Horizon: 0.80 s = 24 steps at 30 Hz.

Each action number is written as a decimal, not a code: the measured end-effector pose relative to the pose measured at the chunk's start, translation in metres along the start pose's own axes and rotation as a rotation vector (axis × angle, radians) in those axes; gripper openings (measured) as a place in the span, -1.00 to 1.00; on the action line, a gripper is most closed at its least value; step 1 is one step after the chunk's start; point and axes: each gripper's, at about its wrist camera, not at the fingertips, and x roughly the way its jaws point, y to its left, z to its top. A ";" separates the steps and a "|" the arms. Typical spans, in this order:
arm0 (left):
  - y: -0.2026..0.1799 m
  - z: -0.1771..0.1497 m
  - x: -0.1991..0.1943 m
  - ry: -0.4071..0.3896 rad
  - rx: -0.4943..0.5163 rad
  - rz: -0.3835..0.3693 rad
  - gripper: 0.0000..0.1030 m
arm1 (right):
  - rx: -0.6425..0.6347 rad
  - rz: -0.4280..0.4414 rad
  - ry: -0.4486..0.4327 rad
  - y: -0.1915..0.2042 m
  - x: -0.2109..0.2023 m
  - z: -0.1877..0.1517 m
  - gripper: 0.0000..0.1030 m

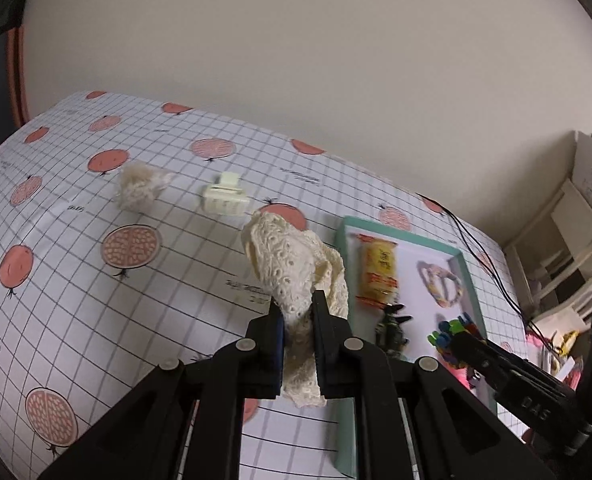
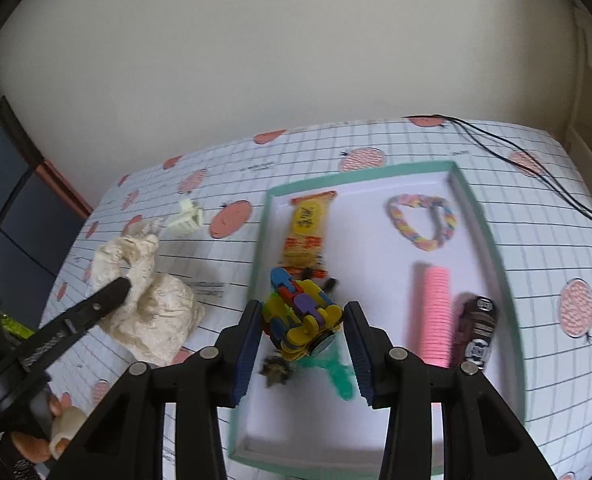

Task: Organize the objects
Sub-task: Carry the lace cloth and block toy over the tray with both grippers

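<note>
Tray with the teal rim already well filled — lying on the desk toward its right side, open side up. Inside: yellow snack packet near the far left corner, braided band near the far right corner, pink ridged roll and dark wrapped candy along the right wall, a small dark spiky thing and a green scrap toward the near left.

Right gripper hanging over the tray's left half, jaws parted wide on either side of the colourful linked toy; no pad seen pressing on it, so judged released, toy either just set down or about to be taken — cannot tell which.

Left gripper clenched on the cream lace cloth, pinched between both pads, most of it bunched above and beyond the fingertips, just outside the tray's left wall. In the right wrist view, part of the cloth seems to touch the desk.

Left to do, by the look of it: lace cloth into the tray, then the cream hair claw and the small frilly cream piece, both loose on the desk toward its far edge, well apart from the tray. Roughly two thirds done, as a judgement.
</note>
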 end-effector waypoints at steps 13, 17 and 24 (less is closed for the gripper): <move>-0.065 -0.022 0.022 0.093 0.051 -0.137 -0.75 | 0.045 -0.082 0.011 -0.041 -0.005 -0.005 -0.14; -0.083 -0.030 0.027 0.129 0.095 -0.160 -0.75 | 0.061 -0.098 0.007 -0.050 -0.008 -0.007 -0.14; -0.100 -0.044 0.038 0.197 0.161 -0.159 -0.75 | 0.086 -0.097 0.019 -0.060 -0.009 -0.010 -0.14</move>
